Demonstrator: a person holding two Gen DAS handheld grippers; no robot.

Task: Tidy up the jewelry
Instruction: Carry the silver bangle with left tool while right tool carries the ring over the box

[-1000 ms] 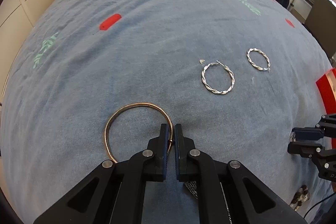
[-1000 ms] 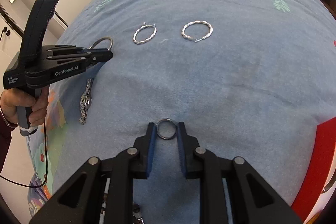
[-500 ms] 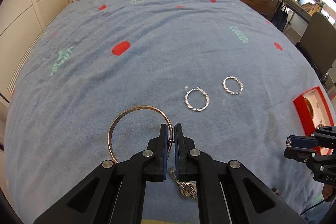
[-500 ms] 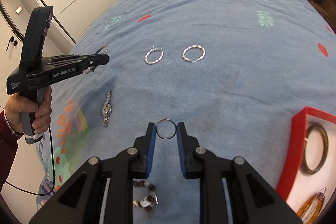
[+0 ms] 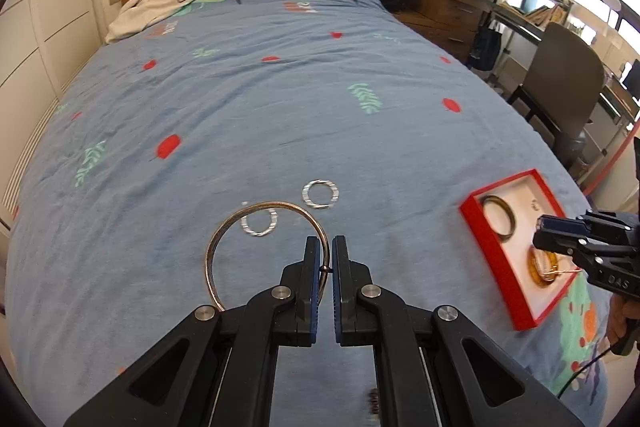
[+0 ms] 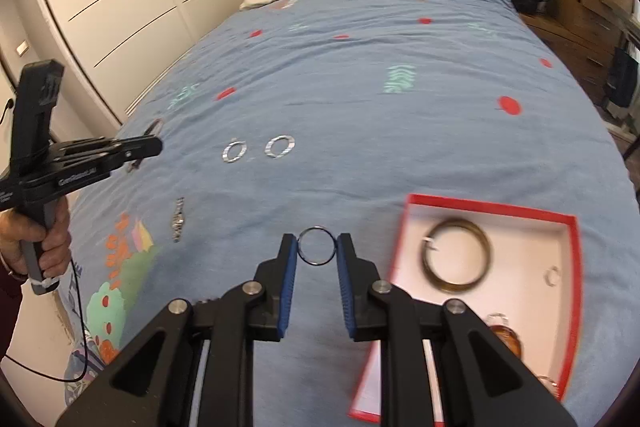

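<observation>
1. Left claw (image 5: 326,259) pinches only the thin rim of the bangle (image 5: 256,227), held above the bed (image 5: 280,107); it could pivot loose.
2. Right claw (image 6: 317,251) grips a small ring (image 6: 317,246) (edge-on), red box (image 6: 520,211) at 3 o'clock; it may pop out.

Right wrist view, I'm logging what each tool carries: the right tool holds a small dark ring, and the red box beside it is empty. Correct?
Not quite. The right tool does hold the small dark ring, but the red box isn't empty: the right wrist view shows a dark bangle, a small ring and an amber piece inside.
</observation>
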